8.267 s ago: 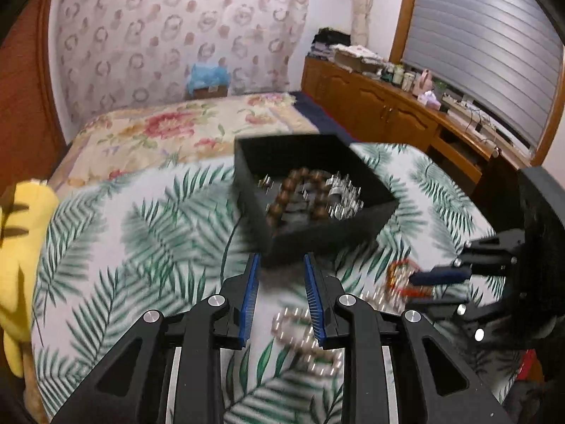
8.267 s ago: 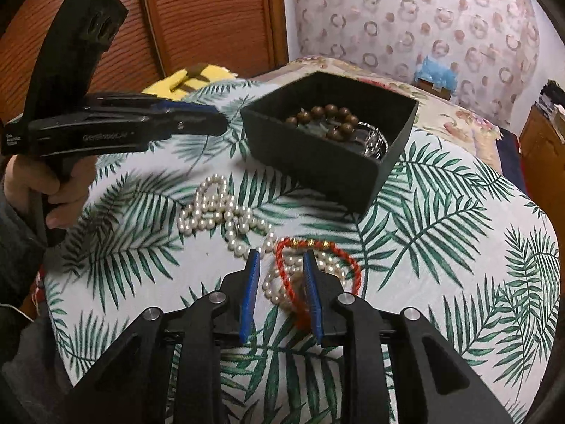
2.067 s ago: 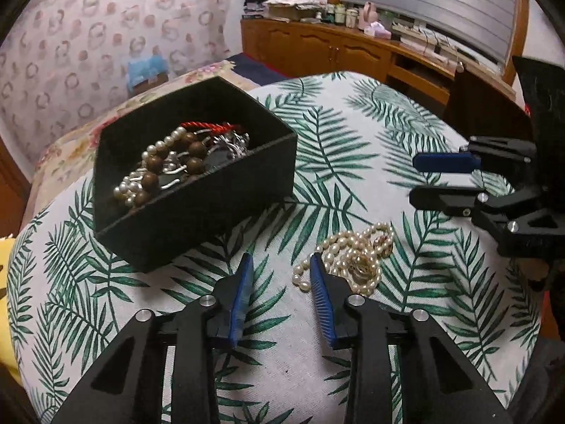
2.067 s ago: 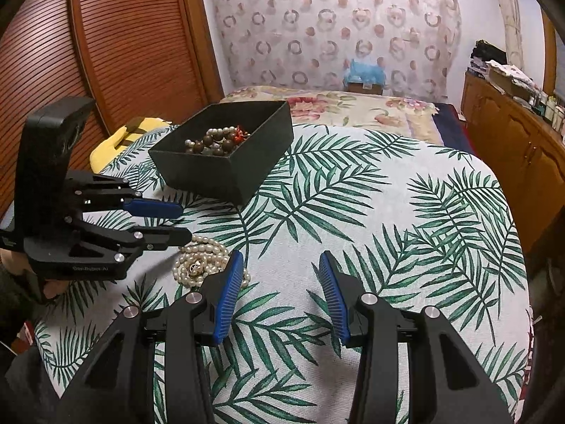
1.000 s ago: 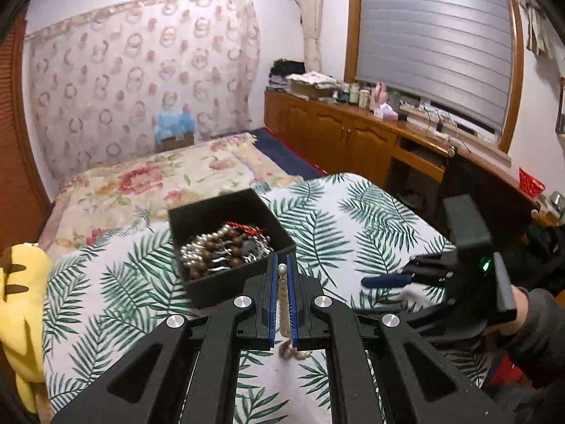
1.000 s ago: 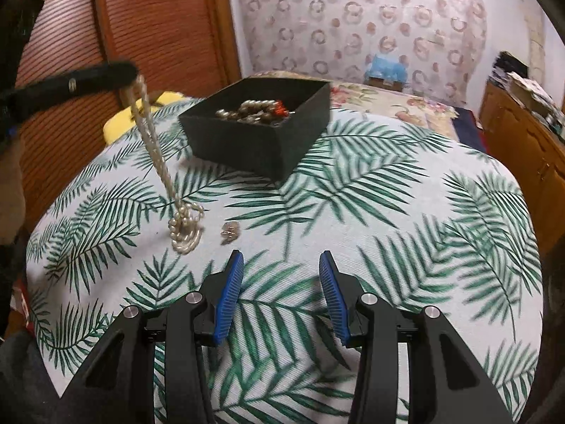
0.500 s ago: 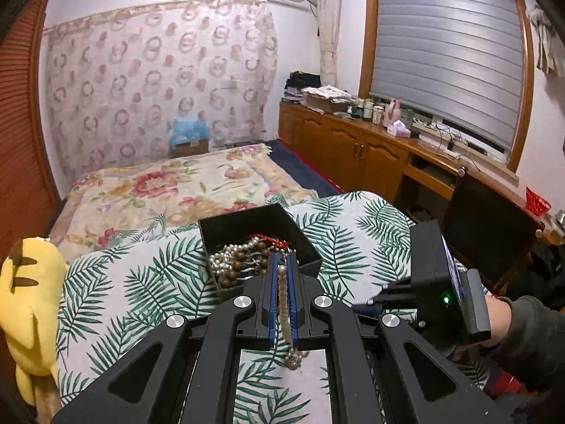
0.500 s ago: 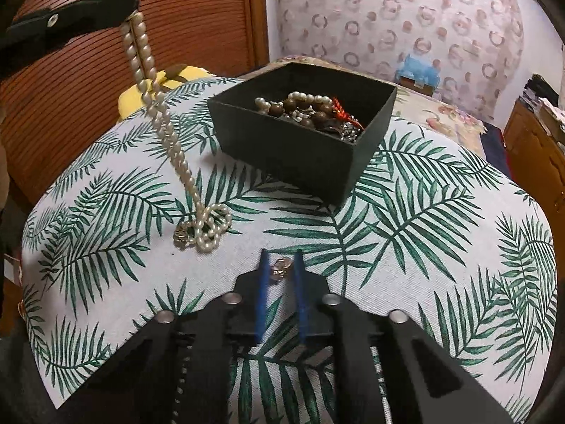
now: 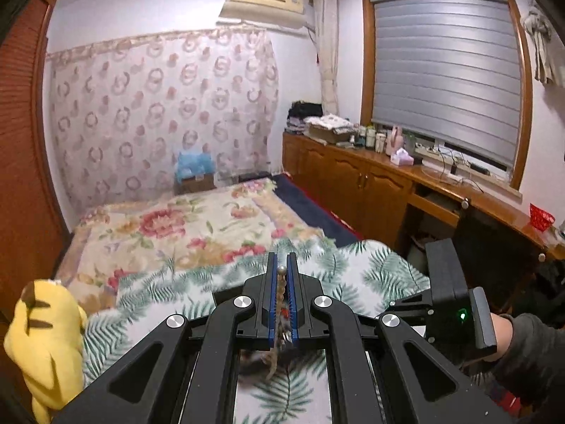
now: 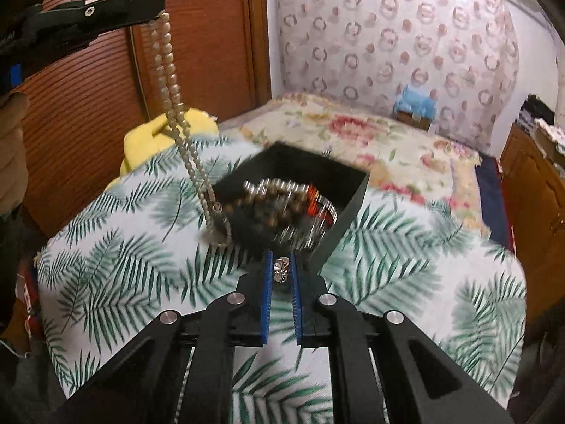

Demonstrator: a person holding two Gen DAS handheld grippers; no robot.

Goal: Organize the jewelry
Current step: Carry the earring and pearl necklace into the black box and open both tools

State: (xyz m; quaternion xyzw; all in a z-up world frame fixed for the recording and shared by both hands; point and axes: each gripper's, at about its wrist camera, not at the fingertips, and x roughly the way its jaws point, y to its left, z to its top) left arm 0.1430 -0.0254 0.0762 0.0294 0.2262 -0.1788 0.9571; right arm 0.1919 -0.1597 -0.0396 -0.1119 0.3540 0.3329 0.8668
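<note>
The left hand-held gripper (image 9: 282, 272) pinches a long strand of round cream pearls (image 10: 169, 81), which hangs in a doubled loop, its lower end at the near left corner of the box. The right hand-held gripper (image 10: 281, 268) is closed to a narrow gap on a small silvery metal trinket (image 10: 281, 270). Just ahead, on the surface with its palm-leaf printed cloth (image 10: 141, 258), sits an open square black box (image 10: 353, 205) holding brown beads, pearls, something red and shiny metal, with a floral-covered bed (image 10: 370, 137) beyond.

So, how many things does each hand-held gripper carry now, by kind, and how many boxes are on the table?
Pearl necklace, in the left hand-held gripper: 1
Small silver ornament, in the right hand-held gripper: 1
Black box: 1
Total: 3
</note>
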